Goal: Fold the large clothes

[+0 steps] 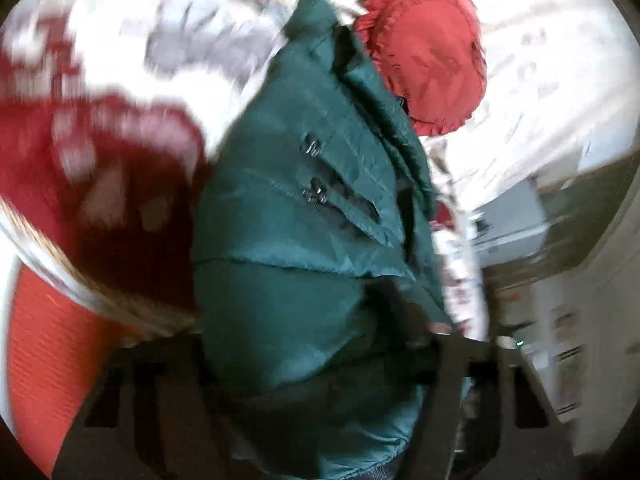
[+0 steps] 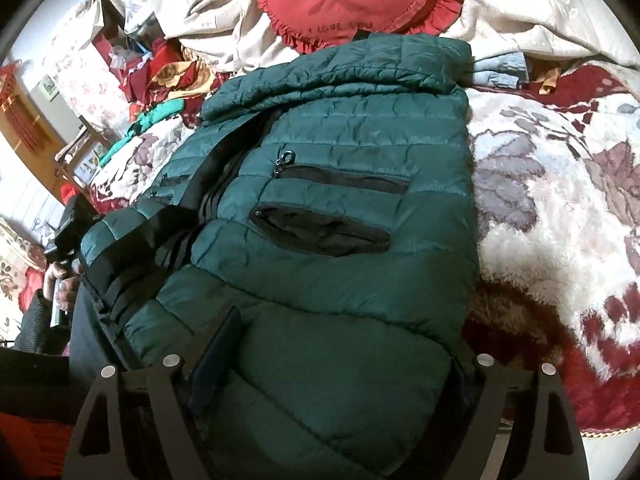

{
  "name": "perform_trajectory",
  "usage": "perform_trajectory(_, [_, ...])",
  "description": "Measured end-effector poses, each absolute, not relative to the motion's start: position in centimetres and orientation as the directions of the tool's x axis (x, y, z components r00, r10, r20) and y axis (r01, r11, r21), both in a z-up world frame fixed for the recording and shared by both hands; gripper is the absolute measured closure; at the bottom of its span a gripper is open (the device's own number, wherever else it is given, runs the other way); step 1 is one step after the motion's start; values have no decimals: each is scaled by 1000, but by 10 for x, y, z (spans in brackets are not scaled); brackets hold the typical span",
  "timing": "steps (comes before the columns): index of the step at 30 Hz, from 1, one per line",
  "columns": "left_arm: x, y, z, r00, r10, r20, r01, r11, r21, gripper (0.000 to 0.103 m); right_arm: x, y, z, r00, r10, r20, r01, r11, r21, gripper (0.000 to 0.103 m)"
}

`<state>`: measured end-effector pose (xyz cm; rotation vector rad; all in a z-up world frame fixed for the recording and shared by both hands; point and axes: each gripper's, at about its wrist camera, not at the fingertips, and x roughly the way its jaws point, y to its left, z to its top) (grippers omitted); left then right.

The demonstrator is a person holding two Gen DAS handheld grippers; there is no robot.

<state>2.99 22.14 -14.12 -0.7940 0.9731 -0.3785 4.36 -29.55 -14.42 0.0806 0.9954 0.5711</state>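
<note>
Jacket (image 2: pixel 320 208): a green quilted puffer, lying on the bed's floral blanket (image 2: pixel 560 200), hem toward the near edge, collar far, just short of a red frilled cushion (image 2: pixel 352 4).

It looks light, soft and springy, with a slick shell, so I would judge it will slide on itself, puff back after pressing, and want a firm pinch through several layers, best at the hem or a seam, not on the smooth panels. The two zip pockets and front zip are stiffer lines that may resist a crease.

Right tool (image 2: pixel 328 364) stands wide, its fingers either side of the near hem bulge; whether the pads press it I cannot tell. Left tool (image 1: pixel 316 344) is half closed around a bunched fold of the jacket's left edge and appears to grip it, though that view is blurred.
</note>
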Motion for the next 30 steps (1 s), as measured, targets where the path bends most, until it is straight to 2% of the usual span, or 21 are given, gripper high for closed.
perform_trajectory(1, [27, 216, -132, 553, -572, -606, -24, 716, -698, 66, 43, -296, -144, 414, 487, -769, -416, 853, 316, 17])
perform_trajectory(3, [23, 202, -119, 588, -498, -637, 27, 800, -600, 70, 42, -296, -144, 423, 482, -767, -412, 856, 311, 17])
perform_trajectory(6, [21, 191, -117, 617, -444, -650, 61, 850, -523, 69, 40, -296, -143, 439, 476, -762, -410, 861, 302, 17])
perform_trajectory(8, [24, 195, -125, 612, -443, -655, 46, 847, -530, 60, 37, -297, -142, 454, 472, -755, -408, 864, 294, 20])
perform_trajectory(11, [34, 202, -132, 589, -468, -659, 7, 818, -575, 59, 34, -299, -141, 473, 472, -744, -403, 867, 293, 24])
perform_trajectory(12, [36, 202, -131, 585, -472, -660, 2, 814, -581, 59, 34, -299, -140, 477, 471, -742, -401, 868, 293, 26])
perform_trajectory(13, [35, 203, -131, 579, -473, -664, 0, 814, -580, 60, 34, -299, -140, 484, 466, -741, -400, 870, 286, 34])
perform_trajectory(15, [34, 203, -128, 578, -469, -668, 0, 818, -575, 73, 32, -299, -139, 499, 462, -733, -402, 873, 276, 45])
perform_trajectory(16, [33, 201, -123, 589, -457, -666, 4, 826, -563, 83, 30, -300, -137, 510, 466, -723, -402, 872, 278, 55])
perform_trajectory(17, [31, 200, -119, 596, -448, -666, 8, 833, -553, 87, 29, -301, -135, 520, 468, -715, -401, 873, 279, 62])
perform_trajectory(20, [22, 192, -102, 618, -422, -664, 33, 857, -514, 89, 21, -301, -127, 563, 456, -689, -407, 879, 250, 75])
perform_trajectory(23, [12, 187, -83, 649, -407, -642, 58, 868, -493, 90, 10, -303, -114, 627, 434, -647, -395, 893, 215, 79])
perform_trajectory(30, [-14, 188, -47, 710, -410, -572, 94, 861, -500, 91, -11, -317, -82, 705, 418, -572, -369, 906, 208, 81])
